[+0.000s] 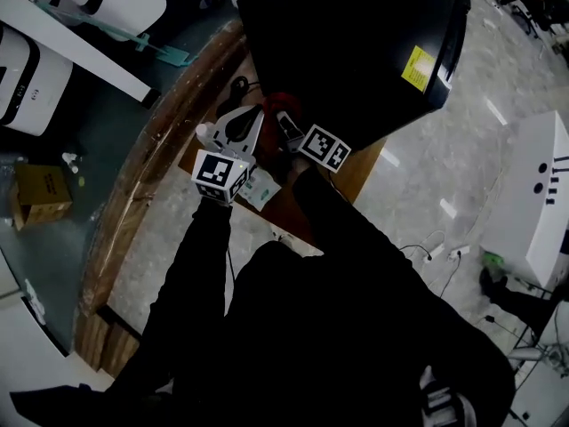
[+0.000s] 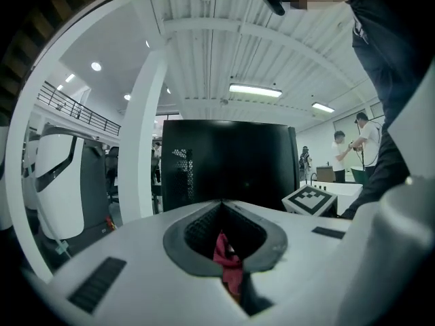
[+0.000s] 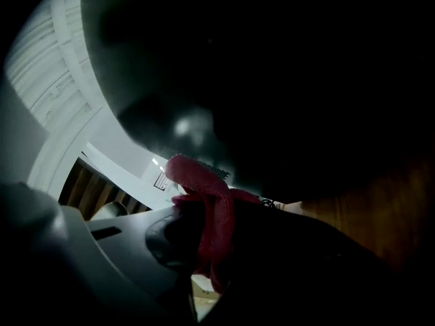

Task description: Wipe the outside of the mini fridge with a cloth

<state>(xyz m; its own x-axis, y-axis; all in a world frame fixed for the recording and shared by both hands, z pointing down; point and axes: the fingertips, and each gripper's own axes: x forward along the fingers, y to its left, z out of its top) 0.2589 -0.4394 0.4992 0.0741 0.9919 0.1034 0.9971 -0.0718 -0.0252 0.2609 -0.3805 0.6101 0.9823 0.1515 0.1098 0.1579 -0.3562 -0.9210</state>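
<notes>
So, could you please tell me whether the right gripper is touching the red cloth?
Touching. The right gripper view shows the right gripper shut on the red cloth, which bunches up from between its jaws.

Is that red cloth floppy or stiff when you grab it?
Probably floppy: the red cloth bunches and droops over the right gripper. Likely light and squashy too, since a fold squeezes between the jaws of the left gripper.
</notes>
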